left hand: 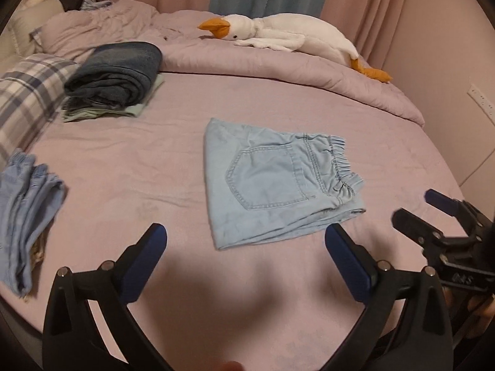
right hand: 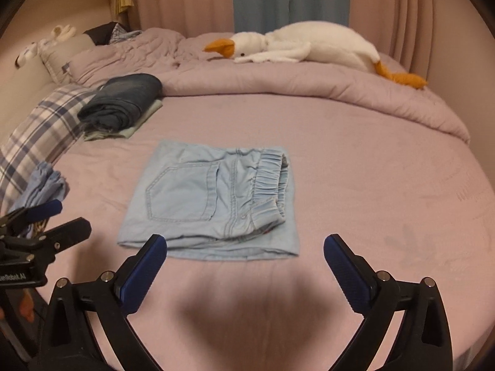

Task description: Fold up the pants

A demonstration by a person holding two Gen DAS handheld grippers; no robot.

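Observation:
Light blue denim pants (left hand: 272,182) lie folded into a compact rectangle on the pink bed, back pocket up, elastic waistband to the right; they also show in the right wrist view (right hand: 213,201). My left gripper (left hand: 246,241) is open and empty, just short of the pants' near edge. My right gripper (right hand: 246,250) is open and empty, at the near edge of the pants. The right gripper (left hand: 417,207) shows at the right of the left wrist view, the left gripper (right hand: 62,216) at the left of the right wrist view.
A stack of folded dark jeans (left hand: 117,77) on pale green cloth sits at the back left. More light blue garments (left hand: 24,216) lie at the left edge. A plaid pillow (left hand: 24,99), a bunched duvet (left hand: 278,65) and a white goose plush (left hand: 287,34) lie along the back.

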